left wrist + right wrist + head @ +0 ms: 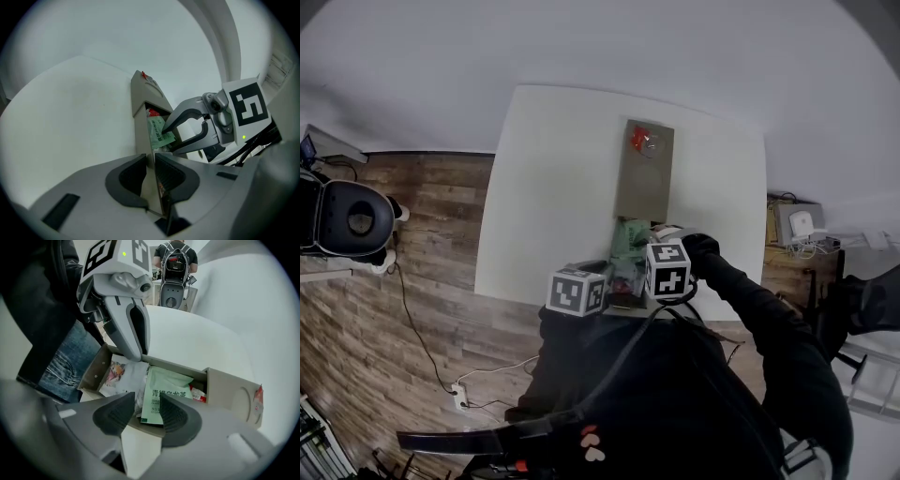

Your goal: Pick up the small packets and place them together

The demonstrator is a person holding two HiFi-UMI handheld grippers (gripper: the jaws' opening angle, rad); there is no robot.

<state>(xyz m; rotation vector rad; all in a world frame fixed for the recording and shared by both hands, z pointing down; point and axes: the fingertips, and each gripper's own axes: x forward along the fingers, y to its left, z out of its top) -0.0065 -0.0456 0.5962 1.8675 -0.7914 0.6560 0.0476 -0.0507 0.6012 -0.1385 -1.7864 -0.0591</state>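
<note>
Small packets: pale green flat sachet [166,392], white sachet with pink print [119,376], small red sachet [198,393]. Located together inside beige open-topped cardboard box [229,390] on white bench [197,343], directly below right tongs [146,400]. State of right tongs: released, jaws wide apart, green sachet showing in the gap. State of left tongs [151,161]: clenched on thin wall of the box, beside the sachets.
</note>
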